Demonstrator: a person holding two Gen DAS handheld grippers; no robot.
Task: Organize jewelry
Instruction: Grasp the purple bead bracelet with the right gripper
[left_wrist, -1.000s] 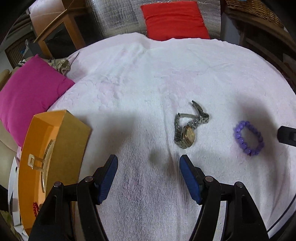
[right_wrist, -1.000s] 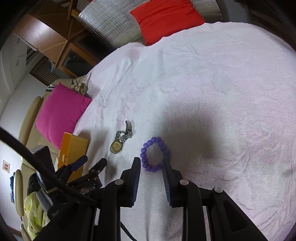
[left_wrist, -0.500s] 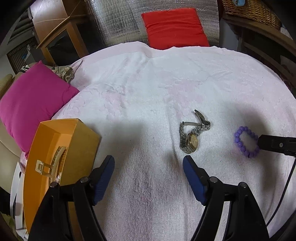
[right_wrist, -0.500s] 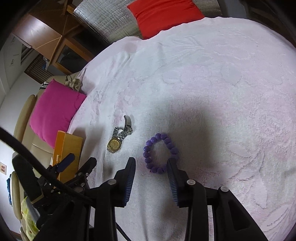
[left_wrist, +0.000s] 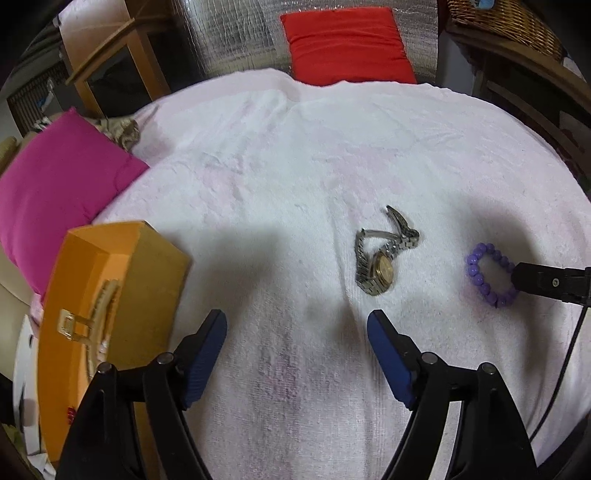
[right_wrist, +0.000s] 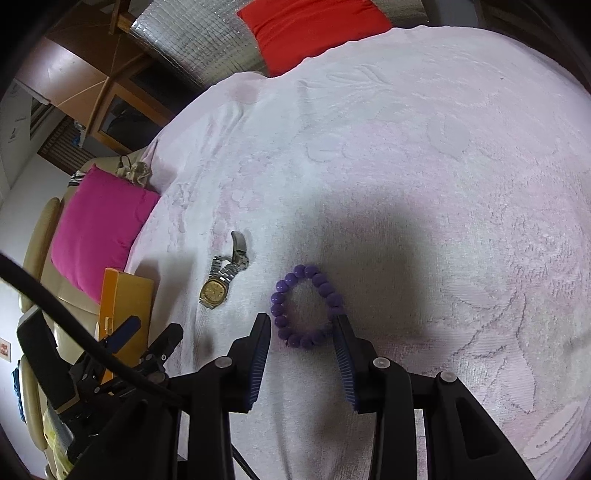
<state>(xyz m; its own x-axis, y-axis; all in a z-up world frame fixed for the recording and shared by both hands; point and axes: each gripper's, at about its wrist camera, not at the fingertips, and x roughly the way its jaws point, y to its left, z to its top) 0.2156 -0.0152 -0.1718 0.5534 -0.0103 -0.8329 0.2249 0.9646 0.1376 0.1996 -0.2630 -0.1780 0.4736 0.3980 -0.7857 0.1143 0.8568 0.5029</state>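
On the white towel, watch and purple bracelet still unboxed; right tool straddles bracelet, parted; left tool wide apart, empty.

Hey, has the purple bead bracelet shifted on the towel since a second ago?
No. The purple bead bracelet lies just as far right of the watch as before; only the right tongs have spread around it.

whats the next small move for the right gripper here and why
Probably close the right gripper on the purple bead bracelet. Its open fingers already straddle the near part of the loop on the towel, without pinching it. The orange box waits to the left.
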